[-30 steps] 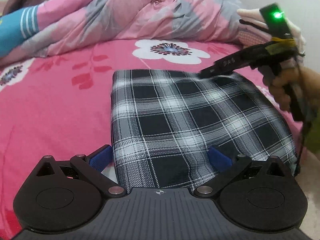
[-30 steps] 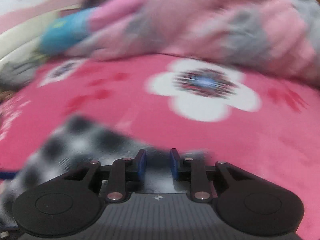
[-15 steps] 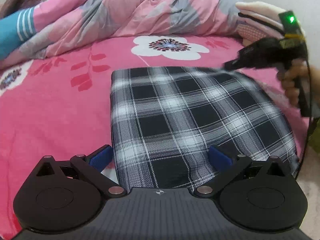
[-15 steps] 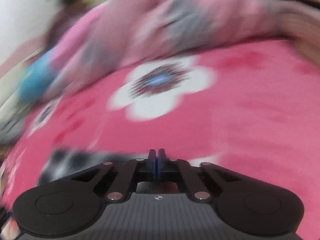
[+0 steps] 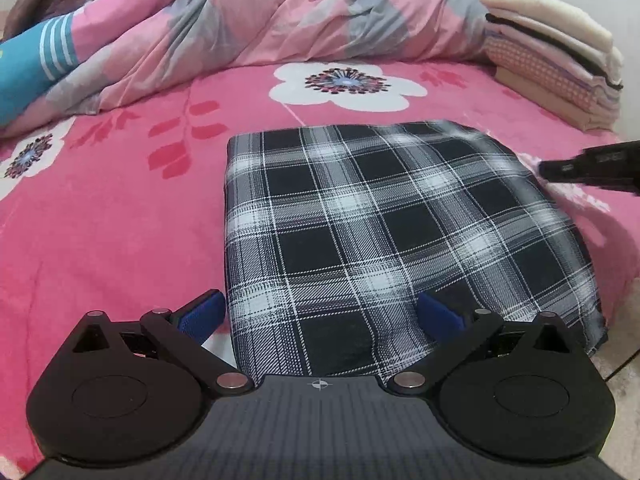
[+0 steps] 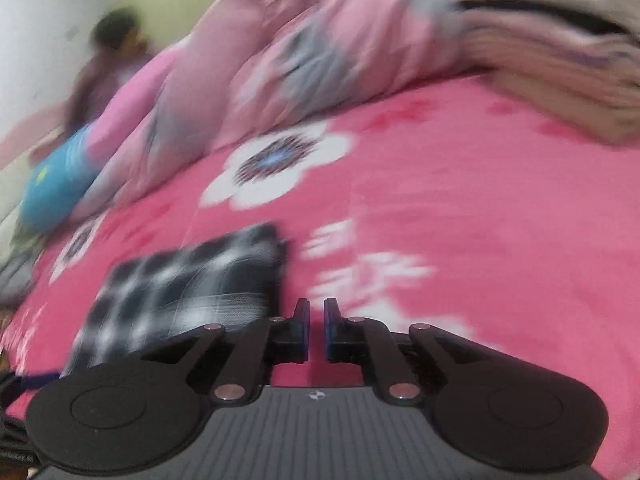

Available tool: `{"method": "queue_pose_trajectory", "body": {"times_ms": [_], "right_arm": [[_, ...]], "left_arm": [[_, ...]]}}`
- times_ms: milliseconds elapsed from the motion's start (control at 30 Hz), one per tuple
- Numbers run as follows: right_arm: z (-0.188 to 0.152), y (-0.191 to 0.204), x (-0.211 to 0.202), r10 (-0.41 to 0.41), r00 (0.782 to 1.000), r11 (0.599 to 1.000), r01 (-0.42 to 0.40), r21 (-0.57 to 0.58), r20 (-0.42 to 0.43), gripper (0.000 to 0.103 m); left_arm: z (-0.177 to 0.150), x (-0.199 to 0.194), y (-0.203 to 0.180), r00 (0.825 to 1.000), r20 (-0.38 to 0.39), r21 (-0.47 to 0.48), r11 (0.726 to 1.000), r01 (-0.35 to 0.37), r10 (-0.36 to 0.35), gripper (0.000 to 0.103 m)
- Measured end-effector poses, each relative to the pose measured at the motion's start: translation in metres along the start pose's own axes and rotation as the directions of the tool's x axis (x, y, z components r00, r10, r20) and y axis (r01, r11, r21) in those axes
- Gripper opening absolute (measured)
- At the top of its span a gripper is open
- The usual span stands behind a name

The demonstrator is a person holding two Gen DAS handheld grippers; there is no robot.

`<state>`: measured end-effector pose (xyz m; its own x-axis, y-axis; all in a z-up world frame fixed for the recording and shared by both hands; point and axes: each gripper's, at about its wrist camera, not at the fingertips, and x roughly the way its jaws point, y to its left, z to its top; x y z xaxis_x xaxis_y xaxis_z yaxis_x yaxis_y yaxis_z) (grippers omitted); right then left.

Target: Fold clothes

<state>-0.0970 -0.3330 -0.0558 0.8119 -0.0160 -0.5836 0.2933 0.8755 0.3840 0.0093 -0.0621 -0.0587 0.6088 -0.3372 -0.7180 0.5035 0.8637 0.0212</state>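
Note:
A black-and-white plaid garment [image 5: 380, 232] lies folded into a flat rectangle on the pink flowered bed sheet [image 5: 100, 220]. My left gripper [image 5: 320, 312] hangs open over its near edge, with the left pad beyond the cloth's left side and the right pad above the fabric. My right gripper [image 6: 317, 316] is off the garment's right side, over bare sheet. Its jaws are opening, a narrow slit apart, with nothing between them. Its black tip [image 5: 560, 168] shows at the right edge of the left wrist view. The right wrist view is blurred, and there the plaid garment [image 6: 188, 284] lies to the left.
A stack of folded clothes [image 5: 560, 52] sits at the bed's far right corner. A crumpled pink-and-grey quilt [image 5: 260, 20] and a blue striped pillow [image 5: 28, 64] fill the far side. The bed's right edge and the floor [image 5: 624, 320] lie just past the garment.
The right gripper left the garment's far right corner and swung out to the right, rolling as it went. Its jaws closed, then parted slightly. The left gripper stayed put.

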Motion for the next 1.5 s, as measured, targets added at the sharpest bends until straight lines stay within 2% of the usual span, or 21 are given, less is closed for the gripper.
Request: {"method": "queue_pose_trajectory", "body": {"times_ms": [100,200,300,333,400,433,533,667,767,867,967,1033,1100,1200,1267,1400,1500], "right_arm": [[-0.009,0.009,-0.029,0.128,0.99,0.992,-0.129,0.014,0.052,0.007],[-0.023,0.04,-0.038,0.234,0.971,0.969,-0.228,-0.092,0.05,0.008],[-0.039,0.046,-0.022,0.198,0.98,0.974,-0.198,-0.109,-0.017,0.011],[-0.044,0.039,-0.018,0.163,0.986,0.983,-0.165,-0.076,-0.025,0.011],[-0.045,0.021,-0.024,0.129,0.992,0.991,-0.129,0.032,0.002,0.011],[-0.044,0.018,-0.029,0.093,0.996,0.994,-0.094,0.048,0.012,0.012],[-0.046,0.024,-0.049,0.035,0.998,0.999,-0.035,0.012,0.046,0.012],[-0.055,0.048,-0.073,0.137,0.987,0.988,-0.13,-0.084,0.083,0.012],[-0.068,0.061,-0.071,0.168,0.985,0.974,-0.159,-0.162,0.045,0.012],[-0.08,0.055,-0.055,0.086,0.996,0.985,-0.09,-0.148,-0.032,0.012],[-0.082,0.048,-0.062,0.027,0.999,0.992,-0.03,-0.125,-0.023,0.012],[-0.079,0.048,-0.072,-0.032,0.999,0.988,0.032,-0.149,-0.001,0.013],[-0.077,0.053,-0.081,-0.013,1.0,0.985,0.017,-0.173,0.027,0.013],[-0.076,0.069,-0.089,0.081,0.996,0.971,-0.068,-0.231,0.043,0.013],[-0.08,0.081,-0.082,0.107,0.994,0.951,-0.098,-0.292,0.014,0.013],[-0.095,0.088,-0.061,0.065,0.995,0.933,-0.088,-0.349,-0.078,0.013],[-0.103,0.082,-0.06,0.009,0.993,0.936,-0.052,-0.349,-0.122,0.013]], "left_arm": [[0.0,0.0,-0.002,1.0,0.0,0.004,1.0,-0.007,0.007,0.103],[0.0,-0.001,-0.003,1.0,0.001,0.005,1.0,-0.01,0.01,0.103],[-0.001,-0.002,-0.003,1.0,0.008,0.012,1.0,-0.007,0.007,0.103],[-0.001,-0.003,-0.003,1.0,0.011,0.013,1.0,-0.006,0.006,0.103],[0.0,-0.005,-0.003,1.0,0.019,0.014,1.0,-0.008,0.008,0.103],[0.0,-0.008,-0.002,1.0,0.023,0.015,1.0,-0.011,0.011,0.103],[0.0,-0.018,-0.003,0.999,0.033,0.013,1.0,-0.018,0.017,0.103],[-0.005,-0.027,-0.009,0.999,0.035,0.044,0.999,-0.014,0.012,0.103],[-0.011,-0.022,-0.014,1.0,0.021,0.06,0.998,-0.02,0.019,0.103],[-0.012,-0.018,-0.011,1.0,0.008,0.031,0.999,-0.008,0.008,0.103],[-0.012,-0.017,-0.008,1.0,0.001,0.016,1.0,0.003,-0.003,0.103],[-0.012,-0.017,-0.008,1.0,-0.001,0.014,1.0,0.002,-0.002,0.103],[-0.013,-0.016,-0.009,1.0,-0.002,0.013,1.0,0.0,0.0,0.103],[-0.012,-0.016,-0.009,1.0,-0.004,0.012,1.0,-0.002,0.002,0.103],[-0.012,-0.016,-0.01,1.0,-0.005,0.012,1.0,-0.001,0.001,0.103],[-0.012,-0.015,-0.008,1.0,-0.01,0.012,1.0,0.005,-0.005,0.103],[-0.012,-0.014,-0.007,1.0,-0.012,0.011,1.0,0.012,-0.011,0.103]]}}
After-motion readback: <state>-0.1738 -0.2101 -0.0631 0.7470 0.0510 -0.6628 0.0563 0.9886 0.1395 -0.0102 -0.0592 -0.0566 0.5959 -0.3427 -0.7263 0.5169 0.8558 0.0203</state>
